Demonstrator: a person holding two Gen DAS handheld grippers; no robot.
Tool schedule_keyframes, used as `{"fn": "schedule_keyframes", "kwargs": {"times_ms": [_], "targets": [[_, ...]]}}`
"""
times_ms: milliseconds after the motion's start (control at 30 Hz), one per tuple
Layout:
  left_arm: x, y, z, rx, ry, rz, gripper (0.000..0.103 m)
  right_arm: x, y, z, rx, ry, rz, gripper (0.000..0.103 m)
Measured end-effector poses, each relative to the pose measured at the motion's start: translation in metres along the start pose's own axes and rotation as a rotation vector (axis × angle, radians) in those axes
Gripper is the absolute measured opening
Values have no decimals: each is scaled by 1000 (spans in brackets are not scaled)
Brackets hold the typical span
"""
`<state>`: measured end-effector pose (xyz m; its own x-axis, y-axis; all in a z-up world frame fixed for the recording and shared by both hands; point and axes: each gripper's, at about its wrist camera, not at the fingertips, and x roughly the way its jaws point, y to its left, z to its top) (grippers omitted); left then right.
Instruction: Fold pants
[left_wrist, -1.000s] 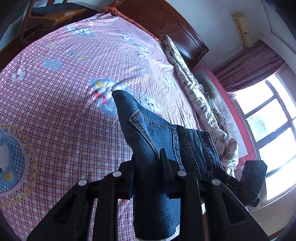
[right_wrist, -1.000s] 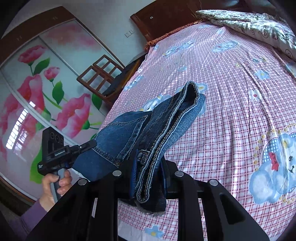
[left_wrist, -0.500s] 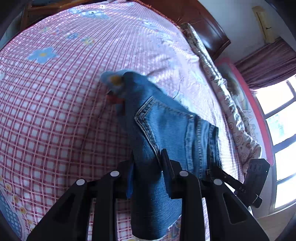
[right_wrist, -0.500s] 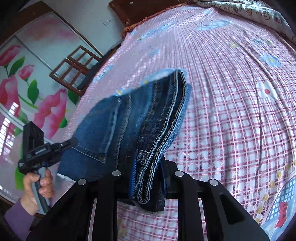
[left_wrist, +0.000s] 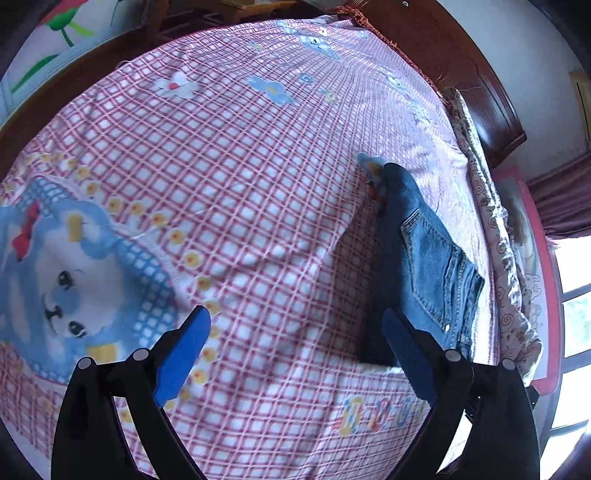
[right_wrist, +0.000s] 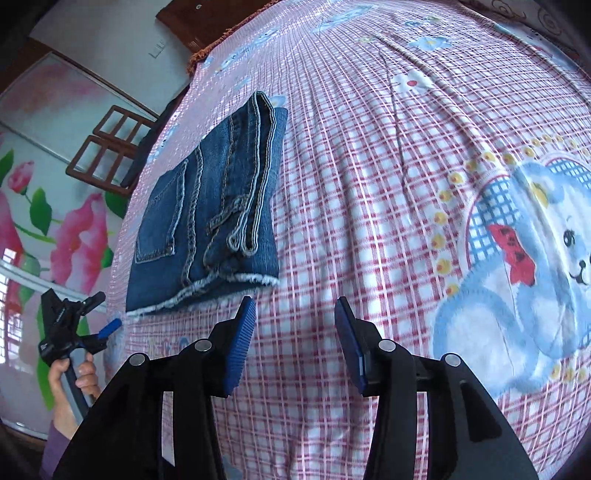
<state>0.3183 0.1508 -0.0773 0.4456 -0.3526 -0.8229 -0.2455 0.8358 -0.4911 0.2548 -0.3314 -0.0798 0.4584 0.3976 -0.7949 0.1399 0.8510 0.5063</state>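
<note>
Right wrist view: a pink checked bed (right_wrist: 369, 184) with bear prints, flowered wardrobe doors (right_wrist: 55, 206) behind. Folded blue denim pants (right_wrist: 210, 206) lie flat near its edge. Both jaws have just been opening: the left hand-held gripper (left_wrist: 295, 354) gapes wide and the right hand-held gripper (right_wrist: 293, 343) partway, each holding nothing.

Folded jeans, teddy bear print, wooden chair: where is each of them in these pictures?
folded jeans (right_wrist: 207, 225): right wrist view, on the denim beside the back pocket.
teddy bear print (right_wrist: 546, 266): right wrist view, on the bear's face.
wooden chair (right_wrist: 110, 147): right wrist view, on its slatted back.
</note>
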Motion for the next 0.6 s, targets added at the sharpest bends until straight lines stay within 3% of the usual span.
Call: {"fn": "schedule_keyframes", "kwargs": {"times_ms": [100,333,600], "targets": [[-18,8,-27,46,-24,83,95,-9,7,-30,-19,20,-5,44],[-46,-2,-92,169,-90,180,96,-20,26,-93,-62,45,-4,44],[-73,-42,-150,337,-255,294,98,-22,68,-118,-168,11,-65,44]]}}
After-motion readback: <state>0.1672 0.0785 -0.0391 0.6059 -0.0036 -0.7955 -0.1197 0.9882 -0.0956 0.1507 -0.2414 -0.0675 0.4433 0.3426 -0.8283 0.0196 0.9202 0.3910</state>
